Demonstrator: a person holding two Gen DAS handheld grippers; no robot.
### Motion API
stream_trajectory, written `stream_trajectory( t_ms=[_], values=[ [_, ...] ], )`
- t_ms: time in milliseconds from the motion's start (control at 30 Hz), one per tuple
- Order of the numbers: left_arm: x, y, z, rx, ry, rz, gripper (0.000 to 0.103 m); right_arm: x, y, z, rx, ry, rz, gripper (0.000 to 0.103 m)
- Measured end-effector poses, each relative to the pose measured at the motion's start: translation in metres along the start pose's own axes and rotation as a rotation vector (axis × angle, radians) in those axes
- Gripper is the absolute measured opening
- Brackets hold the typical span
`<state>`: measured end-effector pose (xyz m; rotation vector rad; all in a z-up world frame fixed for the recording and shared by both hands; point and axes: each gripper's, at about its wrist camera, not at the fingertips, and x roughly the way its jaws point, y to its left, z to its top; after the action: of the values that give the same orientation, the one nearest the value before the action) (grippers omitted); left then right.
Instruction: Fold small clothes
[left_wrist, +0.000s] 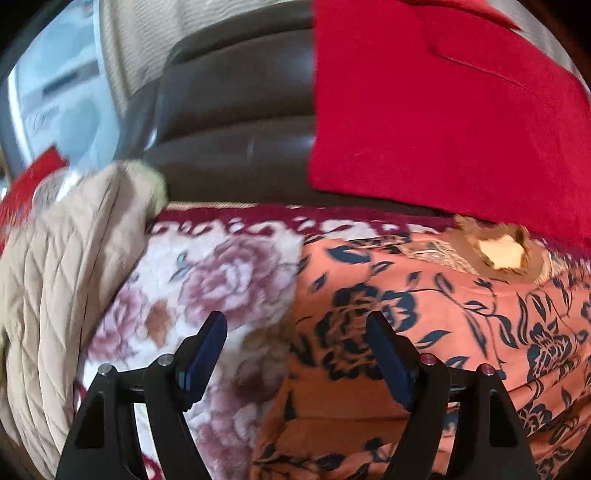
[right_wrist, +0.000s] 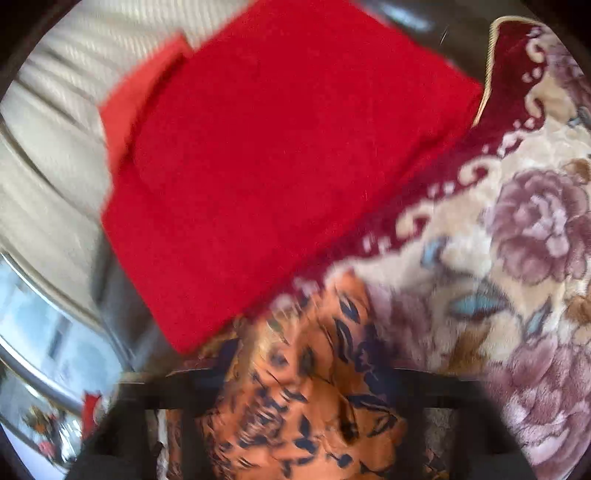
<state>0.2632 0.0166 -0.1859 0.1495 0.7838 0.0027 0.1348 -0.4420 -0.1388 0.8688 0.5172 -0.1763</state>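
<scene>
Left gripper (left_wrist: 297, 325) open above orange floral garment (left_wrist: 424, 332) on blanket (left_wrist: 221, 273); right gripper (right_wrist: 303, 363) blurred, jaws apart, garment between them.

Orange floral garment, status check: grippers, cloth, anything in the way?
Left gripper open above orange floral garment, empty. Right gripper blurred, jaws apart, garment between them. Red cloth lies beyond, beige jacket alongside.

Orange garment (left_wrist: 424, 295), dark floral print.
</scene>
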Motion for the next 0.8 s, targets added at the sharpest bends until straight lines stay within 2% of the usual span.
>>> stream_trajectory(
  t_ms=[33,67,167,200,233,300,333,533,567,600,633,700,800],
  values=[
    [0.004,-0.006,0.000,0.021,0.011,-0.002,0.078,-0.003,0.003,-0.002,-0.009,-0.022,0.038,0.086],
    [0.012,-0.012,-0.002,0.038,0.039,0.003,0.078,0.000,0.012,-0.005,-0.061,-0.002,0.062,0.084],
    [0.037,-0.024,-0.011,0.094,0.141,0.045,0.079,0.020,0.037,-0.017,-0.198,0.081,0.032,0.056],
    [0.037,-0.024,-0.013,0.094,0.127,0.042,0.080,0.039,0.043,-0.029,-0.255,0.169,-0.005,0.036],
    [0.035,-0.023,-0.012,0.095,0.127,0.035,0.080,0.053,0.045,-0.036,-0.285,0.229,-0.053,0.035],
    [0.032,-0.018,-0.012,0.087,0.128,0.013,0.080,0.082,0.039,-0.053,-0.319,0.349,-0.166,0.035],
    [0.029,-0.013,-0.012,0.073,0.124,-0.005,0.080,0.081,0.042,-0.055,-0.336,0.324,-0.166,0.034],
    [-0.006,0.022,-0.027,0.025,0.070,-0.058,0.080,0.027,0.050,-0.055,-0.306,0.253,-0.034,0.039],
    [-0.014,0.031,-0.032,0.013,0.064,-0.072,0.080,0.020,0.049,-0.055,-0.307,0.248,-0.024,0.043],
    [-0.021,0.040,-0.037,0.000,0.061,-0.088,0.080,0.006,0.049,-0.057,-0.310,0.235,-0.016,0.064],
    [-0.027,0.045,-0.040,-0.006,0.060,-0.102,0.080,-0.001,0.044,-0.054,-0.308,0.221,-0.006,0.075],
    [-0.044,0.061,-0.057,-0.027,0.049,-0.123,0.080,-0.034,0.037,-0.060,-0.313,0.192,0.037,0.075],
    [-0.063,0.081,-0.089,-0.062,0.067,-0.166,0.080,-0.069,0.025,-0.080,-0.340,0.206,0.031,0.075]
  ],
)
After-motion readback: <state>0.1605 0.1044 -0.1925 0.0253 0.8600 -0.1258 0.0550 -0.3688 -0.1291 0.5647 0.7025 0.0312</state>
